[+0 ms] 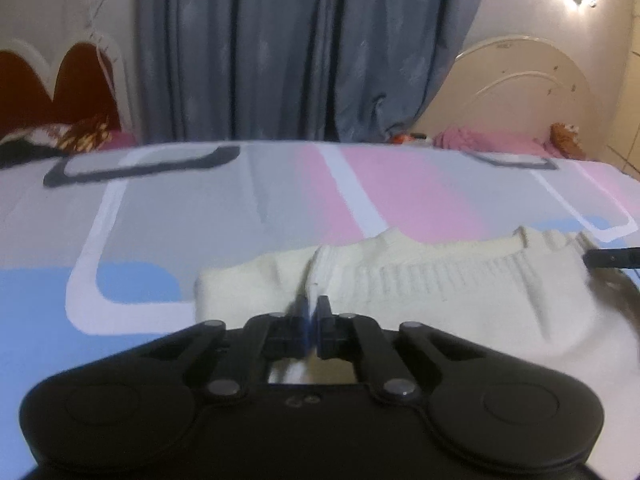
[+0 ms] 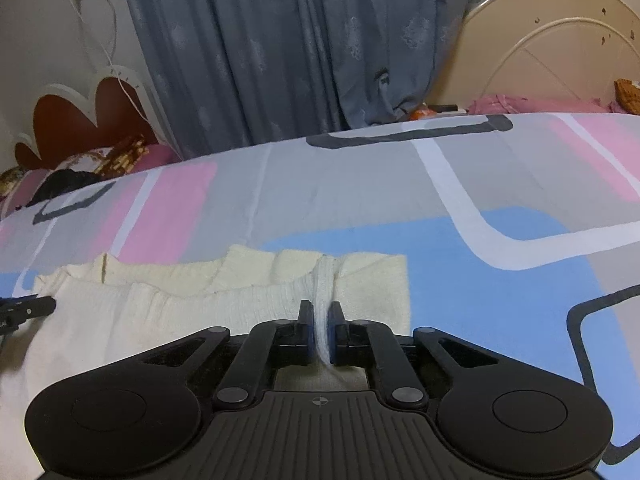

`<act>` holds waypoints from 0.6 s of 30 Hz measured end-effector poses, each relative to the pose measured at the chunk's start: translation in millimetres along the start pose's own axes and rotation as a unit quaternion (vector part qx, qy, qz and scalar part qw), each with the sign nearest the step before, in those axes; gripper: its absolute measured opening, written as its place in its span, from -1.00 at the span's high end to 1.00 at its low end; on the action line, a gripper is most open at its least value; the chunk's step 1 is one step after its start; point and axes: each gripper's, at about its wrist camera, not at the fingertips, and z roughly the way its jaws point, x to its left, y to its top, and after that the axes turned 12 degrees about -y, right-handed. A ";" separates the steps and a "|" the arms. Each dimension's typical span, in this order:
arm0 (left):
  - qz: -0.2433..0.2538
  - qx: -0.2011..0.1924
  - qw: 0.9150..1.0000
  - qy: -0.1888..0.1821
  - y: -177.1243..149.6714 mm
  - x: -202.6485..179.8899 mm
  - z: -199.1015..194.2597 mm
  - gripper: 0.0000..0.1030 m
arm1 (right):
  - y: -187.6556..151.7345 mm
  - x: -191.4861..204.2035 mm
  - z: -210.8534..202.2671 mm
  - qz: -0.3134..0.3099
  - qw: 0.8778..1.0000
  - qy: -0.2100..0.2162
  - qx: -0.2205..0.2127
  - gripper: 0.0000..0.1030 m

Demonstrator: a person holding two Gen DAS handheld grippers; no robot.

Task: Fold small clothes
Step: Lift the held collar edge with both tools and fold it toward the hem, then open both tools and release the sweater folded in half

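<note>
Sweater bottom behind tongs

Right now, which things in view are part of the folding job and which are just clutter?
In the job:
- cream knit garment, flat on the bedsheet
- left gripper, shut on a pinch of it
- right gripper, shut on a pinch of it

Just lying about:
- grey curtain
- pink bedding
- cream headboard

Cream knit garment flat on bedsheet
</note>
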 end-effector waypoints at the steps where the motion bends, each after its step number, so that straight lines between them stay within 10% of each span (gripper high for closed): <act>1: 0.003 -0.014 1.000 0.003 -0.3 -1.4 -3.4 0.95 | 0.2 -0.3 -1.8 0.004 1.000 -0.001 -0.006 0.96; 8: -0.010 -0.090 0.995 0.032 9.0 -5.6 -13.0 0.95 | 9.9 8.3 -13.4 -0.008 0.997 -0.032 -0.070 0.96; 14: -0.017 -0.033 0.997 0.071 -3.9 1.5 21.2 0.93 | -0.3 18.9 24.2 -0.038 0.997 -0.067 -0.027 0.96; 18: 0.003 -0.035 0.995 0.090 -4.1 -4.7 13.2 0.44 | -0.6 21.6 20.8 -0.053 0.995 -0.075 -0.036 0.93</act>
